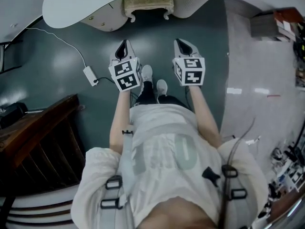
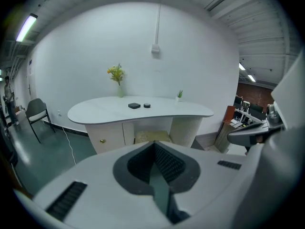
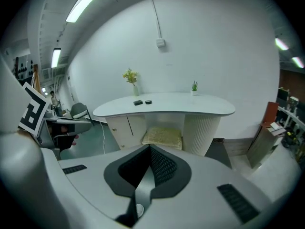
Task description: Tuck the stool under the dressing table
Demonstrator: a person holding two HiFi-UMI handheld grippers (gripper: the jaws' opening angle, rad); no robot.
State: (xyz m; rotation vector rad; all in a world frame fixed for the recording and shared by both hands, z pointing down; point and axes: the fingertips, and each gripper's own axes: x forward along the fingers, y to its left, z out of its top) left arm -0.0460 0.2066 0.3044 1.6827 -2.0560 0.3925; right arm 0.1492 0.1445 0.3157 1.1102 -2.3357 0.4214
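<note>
A white table (image 3: 190, 107) with a curvy, bean-shaped top stands against a plain white wall (image 3: 219, 51). The stool (image 3: 163, 136) is tucked in under it, in the gap between a little cupboard (image 3: 125, 128) on the left and a ribbed white leg (image 3: 201, 131) on the right. From above, only the front edge of its pale yellow seat and two curly feet peek out past the table top.

On the table are a vase of yellow flowers (image 3: 132, 81), a tiny green plant (image 3: 194, 86) and two small dark things (image 3: 142, 102) near the middle. I cannot tell what those are.

The floor (image 1: 57, 51) in front of the table is dark green and a bit shiny. To the right it turns to pale grey floor (image 1: 257, 75). A white cord (image 1: 62, 39) runs across the green part to a small white box (image 1: 90, 75). A dark wooden thing (image 1: 38, 137) stands at the left. A chair (image 2: 36, 111) sits far off by the wall, and long lights (image 3: 90, 1) glow on the ceiling.

The person stands back from the table, feet (image 1: 153, 80) on the green floor, holding both claws up in front. The left claw (image 1: 123, 47) is pressed together with nothing in it. The right claw (image 1: 184, 46) is pressed together too, also with nothing in it. Both point toward the table, well apart from the stool.
</note>
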